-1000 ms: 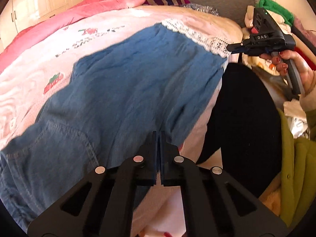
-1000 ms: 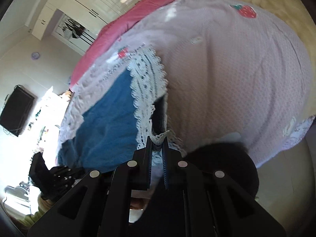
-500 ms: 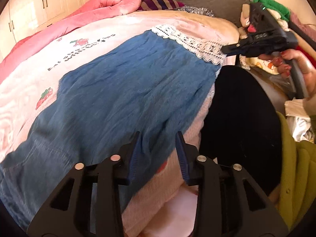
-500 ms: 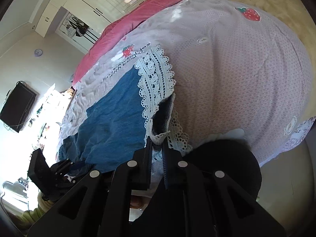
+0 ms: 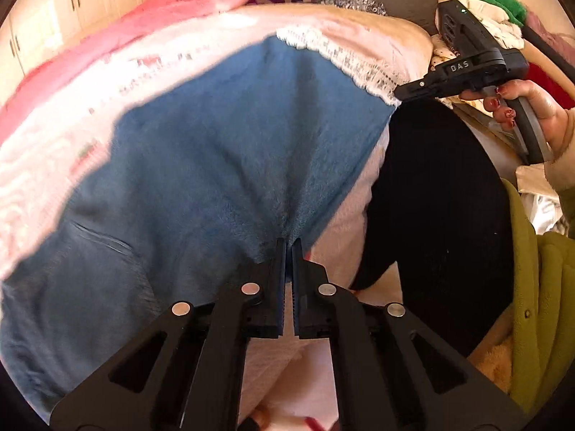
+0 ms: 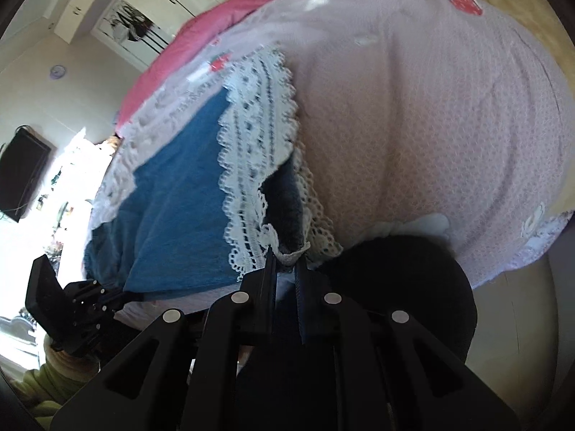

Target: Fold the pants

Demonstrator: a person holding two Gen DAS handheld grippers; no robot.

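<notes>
Blue denim pants (image 5: 201, 165) with a white lace hem (image 5: 341, 57) lie spread on a pink strawberry-print bedspread (image 5: 54, 151). My left gripper (image 5: 289, 242) is shut on the near edge of the pants' leg, and the cloth puckers at the fingertips. My right gripper (image 6: 285, 253) is shut on the lace hem (image 6: 258, 133) at the leg opening. It also shows in the left wrist view (image 5: 399, 93), at the hem's right corner. The left gripper shows in the right wrist view (image 6: 122, 296) at the pants' far edge.
A black round object (image 5: 438, 215) sits beside the bed, under both grippers. An olive-green garment (image 5: 539, 305) and piled clothes (image 5: 492, 10) lie at the right. A pink quilt (image 5: 172, 3) runs along the bed's far side. A TV (image 6: 21, 176) hangs on the wall.
My left gripper opened half a second ago and has now shut on the pants' near edge. The right gripper stayed shut on the lace hem and shifted slightly.
</notes>
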